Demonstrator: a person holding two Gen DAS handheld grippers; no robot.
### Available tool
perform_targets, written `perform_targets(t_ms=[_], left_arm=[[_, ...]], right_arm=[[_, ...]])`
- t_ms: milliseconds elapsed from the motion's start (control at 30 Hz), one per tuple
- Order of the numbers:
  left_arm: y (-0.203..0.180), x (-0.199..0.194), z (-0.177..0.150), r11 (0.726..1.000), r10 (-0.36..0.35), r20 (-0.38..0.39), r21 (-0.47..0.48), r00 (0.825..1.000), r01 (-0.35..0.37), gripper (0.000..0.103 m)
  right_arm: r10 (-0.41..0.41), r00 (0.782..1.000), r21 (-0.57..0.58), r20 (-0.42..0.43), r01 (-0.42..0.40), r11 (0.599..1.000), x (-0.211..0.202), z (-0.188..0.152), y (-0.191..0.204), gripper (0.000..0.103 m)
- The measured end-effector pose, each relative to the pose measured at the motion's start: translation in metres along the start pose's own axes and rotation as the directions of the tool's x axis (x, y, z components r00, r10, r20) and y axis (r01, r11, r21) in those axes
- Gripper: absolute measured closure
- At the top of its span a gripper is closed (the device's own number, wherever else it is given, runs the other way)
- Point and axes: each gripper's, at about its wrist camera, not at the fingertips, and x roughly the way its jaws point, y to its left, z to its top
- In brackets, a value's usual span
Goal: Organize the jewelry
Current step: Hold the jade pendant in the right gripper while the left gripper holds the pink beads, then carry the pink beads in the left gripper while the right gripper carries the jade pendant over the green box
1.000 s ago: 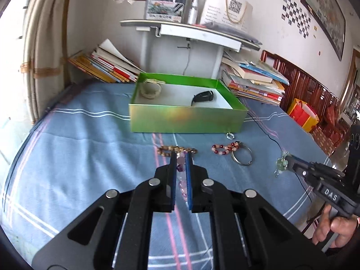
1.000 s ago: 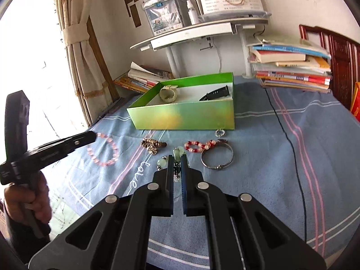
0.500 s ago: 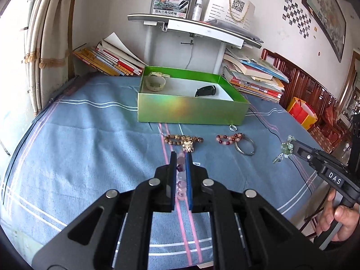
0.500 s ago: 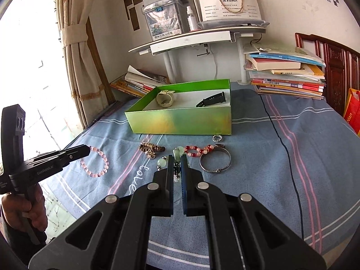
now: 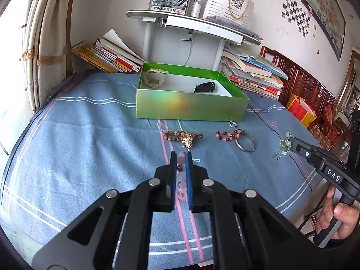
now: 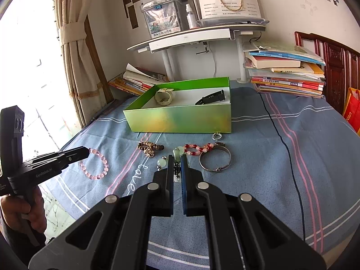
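My left gripper (image 5: 181, 155) is shut on a pink bead bracelet (image 5: 181, 180), held above the blue cloth; it hangs in the right wrist view (image 6: 94, 165). My right gripper (image 6: 177, 157) is shut on a pale green jade bead piece (image 6: 176, 155), also seen in the left wrist view (image 5: 284, 145). An open green box (image 5: 189, 110) holds a cream watch (image 5: 154, 79) and a black band (image 5: 204, 87). On the cloth lie a brown bead bracelet (image 5: 182, 136), a red bead bracelet (image 5: 227, 134), a silver bangle (image 5: 244, 142) and a small ring (image 5: 232, 124).
Book stacks (image 5: 252, 72) stand behind the box to its right and more books (image 5: 108, 55) lean to its left. A white stand (image 5: 191, 24) rises behind. A black cable (image 6: 285, 148) crosses the cloth on the right. A curtain (image 6: 76, 51) hangs at the left.
Both grippers have lifted and drawn back from the box with their pieces held. The box and the jewelry on the cloth have stayed in place.
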Motion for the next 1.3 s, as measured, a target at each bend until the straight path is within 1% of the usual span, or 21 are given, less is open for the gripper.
perform_targets(t_ms=[600,867,1000,1033,1133,1200,1300], left_arm=[[0.000,0.006,0.000,1.000,0.004,-0.016,0.006,1.000,-0.004,0.095],[-0.003,0.013,0.013,1.000,0.004,-0.012,0.017,1.000,-0.004,0.095],[-0.004,0.022,0.035,1.000,0.002,0.002,0.023,1.000,-0.002,0.095],[-0.005,0.023,0.040,1.000,0.002,0.007,0.026,1.000,-0.002,0.095],[-0.008,0.030,0.068,0.999,0.008,0.036,0.044,0.999,-0.010,0.095],[-0.008,0.038,0.092,0.998,0.014,0.052,0.057,0.999,-0.017,0.095],[-0.002,0.063,0.128,0.997,0.040,0.069,0.060,0.997,-0.044,0.095]], right_arm=[[0.008,1.000,0.003,-0.011,-0.008,1.000,0.004,-0.001,-0.003,0.097],[0.015,1.000,-0.005,-0.002,-0.015,1.000,0.009,0.010,-0.006,0.097],[0.023,1.000,-0.018,0.012,-0.023,1.000,0.017,0.028,-0.009,0.097],[0.031,0.999,-0.019,0.019,-0.031,0.999,0.021,0.037,-0.011,0.097],[0.045,0.998,-0.017,0.036,-0.045,0.999,0.033,0.060,-0.017,0.097],[0.053,0.998,-0.013,0.039,-0.052,0.999,0.044,0.076,-0.021,0.097],[0.045,0.998,-0.010,0.054,-0.044,0.999,0.066,0.104,-0.029,0.097]])
